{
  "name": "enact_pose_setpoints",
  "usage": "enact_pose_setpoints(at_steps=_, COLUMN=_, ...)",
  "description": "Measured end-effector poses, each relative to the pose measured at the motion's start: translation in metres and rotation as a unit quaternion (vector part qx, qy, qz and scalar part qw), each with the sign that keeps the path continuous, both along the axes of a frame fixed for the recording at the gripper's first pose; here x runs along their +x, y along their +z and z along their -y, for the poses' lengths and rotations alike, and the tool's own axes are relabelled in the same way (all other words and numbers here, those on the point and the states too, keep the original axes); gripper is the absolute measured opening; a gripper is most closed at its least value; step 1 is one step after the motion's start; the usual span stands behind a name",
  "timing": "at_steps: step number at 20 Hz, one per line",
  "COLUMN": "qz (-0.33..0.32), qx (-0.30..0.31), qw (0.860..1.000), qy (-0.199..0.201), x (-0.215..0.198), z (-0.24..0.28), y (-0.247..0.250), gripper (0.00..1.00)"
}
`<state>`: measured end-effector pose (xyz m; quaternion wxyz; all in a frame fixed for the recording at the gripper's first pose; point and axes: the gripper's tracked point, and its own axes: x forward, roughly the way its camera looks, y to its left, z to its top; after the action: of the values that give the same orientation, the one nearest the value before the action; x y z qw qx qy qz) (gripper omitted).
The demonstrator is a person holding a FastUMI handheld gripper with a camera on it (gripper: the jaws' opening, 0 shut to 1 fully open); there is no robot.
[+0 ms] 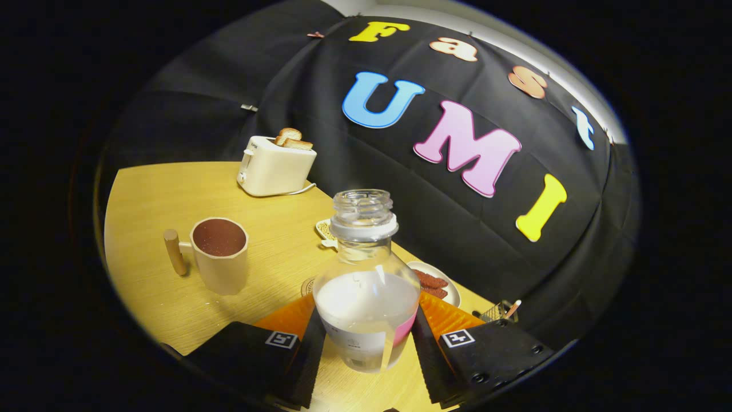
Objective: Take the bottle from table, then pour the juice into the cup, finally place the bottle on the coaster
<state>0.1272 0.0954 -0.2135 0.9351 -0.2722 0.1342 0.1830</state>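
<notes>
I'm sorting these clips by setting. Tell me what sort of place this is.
Probably a staged breakfast table in a recording booth: a toaster holding toast, a cup and a plate of food on a wooden table. The hand-held gripper is shut on the bottle.

A: What hides behind the bottle (366,286)?
B: Part of a plate (452,289), a small dish (325,230) and a round disc (307,286), maybe the coaster; can't tell.

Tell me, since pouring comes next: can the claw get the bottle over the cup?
Probably yes. The claw grips the uncapped bottle, and only bare table lies between it and the cup.
</notes>
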Motion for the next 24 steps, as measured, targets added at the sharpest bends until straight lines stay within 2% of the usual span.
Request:
enact_pose_setpoints(at_steps=3, qz=0.014, qx=-0.077, qw=0.997, qy=0.008, x=0.006, z=-0.010, y=-0.004, gripper=0.76)
enact_pose_setpoints(at_steps=7, qz=0.030, qx=-0.168, qw=0.985, qy=0.022, x=0.007, z=-0.015, y=-0.011, gripper=0.75)
enact_pose_setpoints(at_steps=11, qz=0.038, qx=-0.225, qw=0.973, qy=0.039, x=0.015, z=-0.021, y=-0.018, gripper=0.75)
enact_pose_setpoints(at_steps=14, qz=0.066, qx=-0.256, qw=0.962, qy=0.069, x=0.022, z=-0.037, y=-0.016, gripper=0.75)
enact_pose_setpoints(at_steps=24, qz=0.150, qx=-0.347, qw=0.911, qy=0.164, x=0.038, z=-0.086, y=-0.014, gripper=0.75)
